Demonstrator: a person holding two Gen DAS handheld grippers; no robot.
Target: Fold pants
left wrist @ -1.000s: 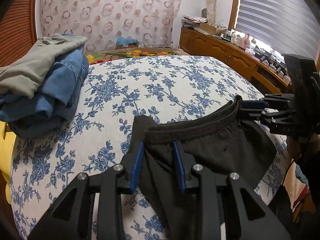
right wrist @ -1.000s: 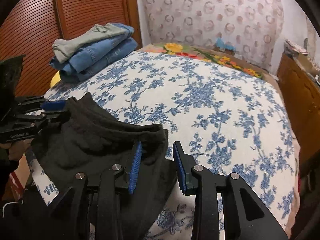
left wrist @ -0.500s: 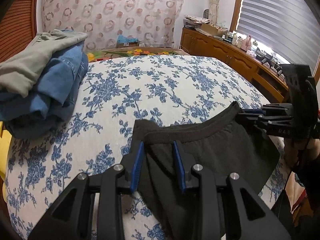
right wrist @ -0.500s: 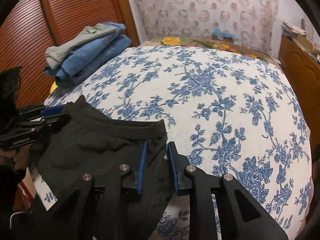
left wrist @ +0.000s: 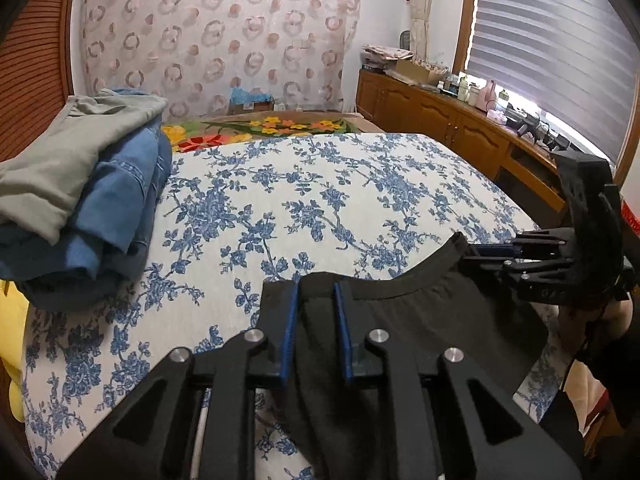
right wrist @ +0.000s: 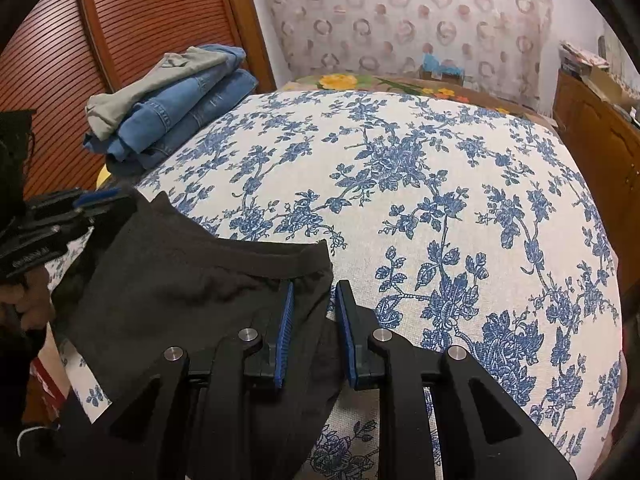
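Both grippers angle down over the bed (left wrist: 248, 208), one at each waistband corner of the black pants (left wrist: 420, 316). Left gripper (left wrist: 316, 300) is closing on fabric; right gripper (right wrist: 314, 300) seems clamped on it.

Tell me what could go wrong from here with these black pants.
1. The left gripper has its jaws closing on a bunched fold of the black fabric pants; it may catch uneven layers.
2. The right gripper grips near the waistband corner, which could slip.
3. The pants hang off the blue floral bedspread edge and may drag.
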